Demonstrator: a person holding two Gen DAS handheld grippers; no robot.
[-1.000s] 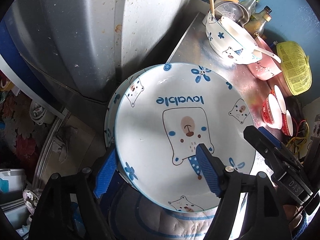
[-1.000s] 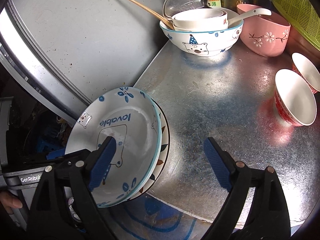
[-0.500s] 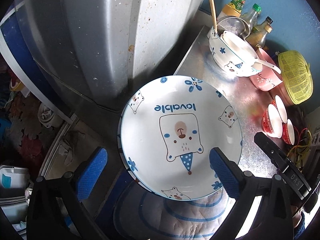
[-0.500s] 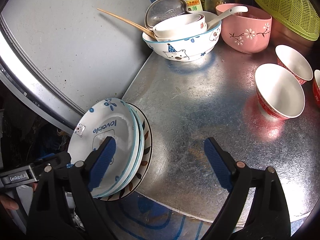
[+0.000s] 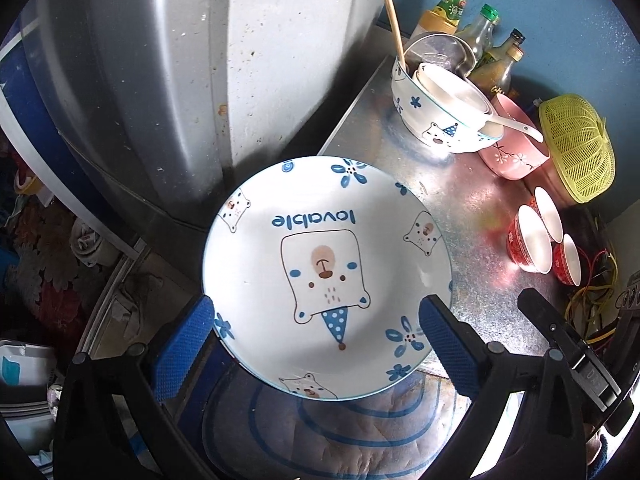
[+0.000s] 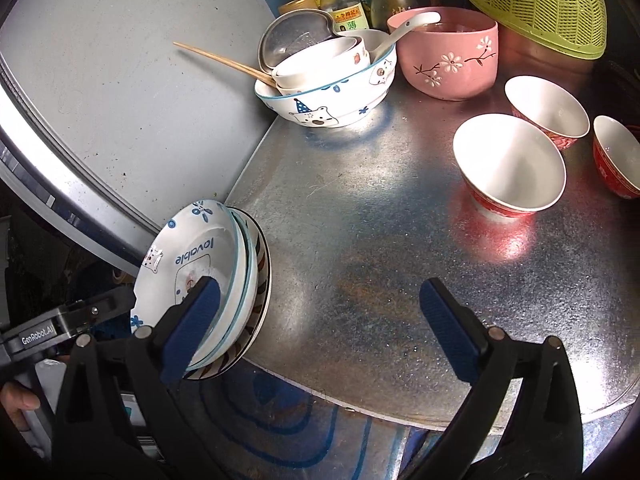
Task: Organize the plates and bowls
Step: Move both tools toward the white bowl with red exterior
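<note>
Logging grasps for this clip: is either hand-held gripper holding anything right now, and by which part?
Nothing is held. The left hand-held gripper is open over the bear plate without gripping it, and the right hand-held gripper is open above the metal countertop.

Bright light glares off the metal counter [image 6: 400,248] beside the red bowl [image 6: 508,164]; fisheye edges curve and darken; focus stays sharp.

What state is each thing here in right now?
Left gripper: open, holding nothing.
Right gripper: open, empty.
Plates: stacked at the counter's corner.
Bear bowl: upright, holding smaller bowls and chopsticks.
Red bowls: upright, empty.
Strainer: upside down.
</note>
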